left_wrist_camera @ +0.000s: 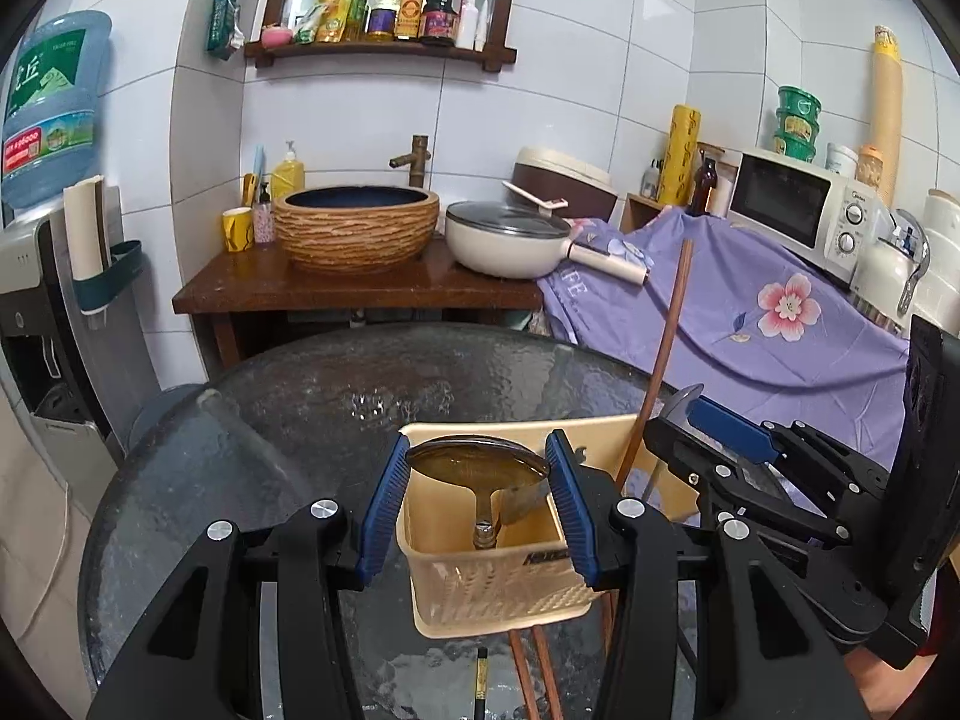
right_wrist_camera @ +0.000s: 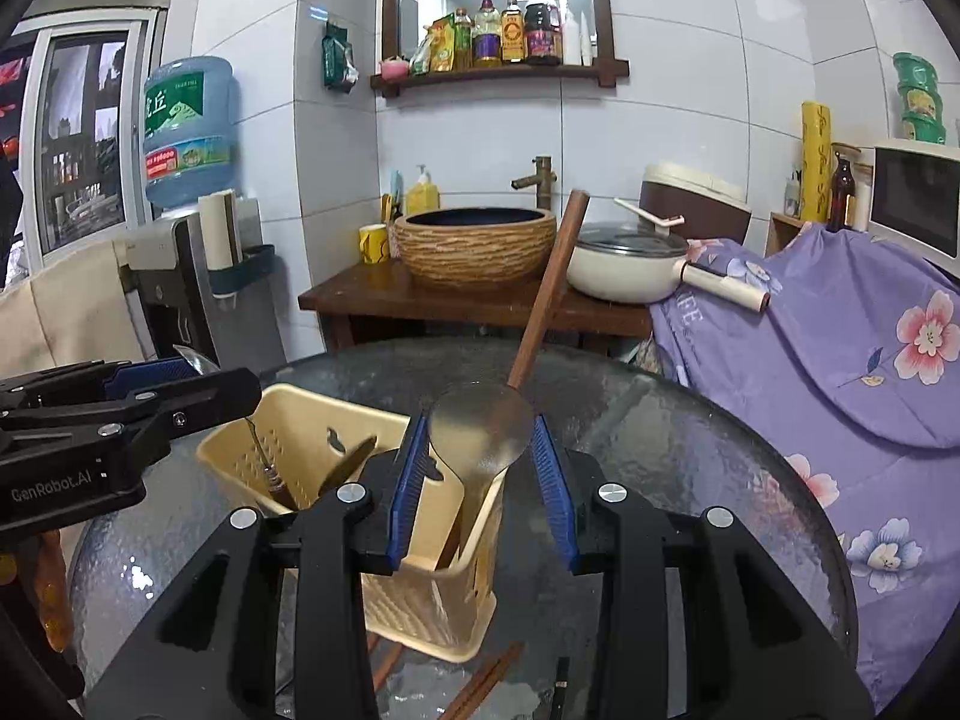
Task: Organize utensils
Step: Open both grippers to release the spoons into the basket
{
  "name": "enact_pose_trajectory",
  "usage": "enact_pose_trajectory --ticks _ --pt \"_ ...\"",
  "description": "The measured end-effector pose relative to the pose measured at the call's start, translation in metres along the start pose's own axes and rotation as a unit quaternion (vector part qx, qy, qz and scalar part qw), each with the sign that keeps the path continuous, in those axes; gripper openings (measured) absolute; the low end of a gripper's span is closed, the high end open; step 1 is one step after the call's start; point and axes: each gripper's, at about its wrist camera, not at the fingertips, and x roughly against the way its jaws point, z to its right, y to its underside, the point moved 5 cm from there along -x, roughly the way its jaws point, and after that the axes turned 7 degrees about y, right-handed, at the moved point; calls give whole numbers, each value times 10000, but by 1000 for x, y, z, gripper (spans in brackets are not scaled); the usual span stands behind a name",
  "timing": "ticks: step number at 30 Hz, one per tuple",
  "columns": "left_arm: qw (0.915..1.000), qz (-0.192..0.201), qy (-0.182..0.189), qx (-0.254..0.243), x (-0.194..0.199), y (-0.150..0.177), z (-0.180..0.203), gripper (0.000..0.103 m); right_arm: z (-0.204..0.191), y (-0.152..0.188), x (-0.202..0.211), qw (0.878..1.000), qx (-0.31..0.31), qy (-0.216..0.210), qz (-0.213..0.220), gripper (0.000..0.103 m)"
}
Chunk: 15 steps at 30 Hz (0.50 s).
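Left wrist: ladles (two) inside basket.

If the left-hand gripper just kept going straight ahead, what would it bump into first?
Probably the yellow utensil basket already sits between the left gripper fingers, a metal ladle standing inside; depth is hard to judge.

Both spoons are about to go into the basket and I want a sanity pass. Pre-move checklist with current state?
1. Left gripper clamped on left spoon: ok.
2. Right gripper clamped on right spoon: ok.
3. Spoon handles pointing down into basket: ok.
4. Basket upright on glass table: ok.
5. Wooden stick leaning out of the basket, right behind the right spoon: not ok, may snag.
6. Chopsticks on the table beside the basket: not ok.
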Motion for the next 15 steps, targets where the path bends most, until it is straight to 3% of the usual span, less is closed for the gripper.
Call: enact_pose_trajectory --ticks 6,10,15 --pt "9999 -144 -2 4 -8 12 -1 46 -4 4 5 9995 249 124 135 37" --pt "10000 -19 85 40 -2 9 -1 46 5 6 9 9995 144 145 223 51" --pt "9991 343 220 83 21 5 5 68 13 9 25 9994 141 -86 304 52"
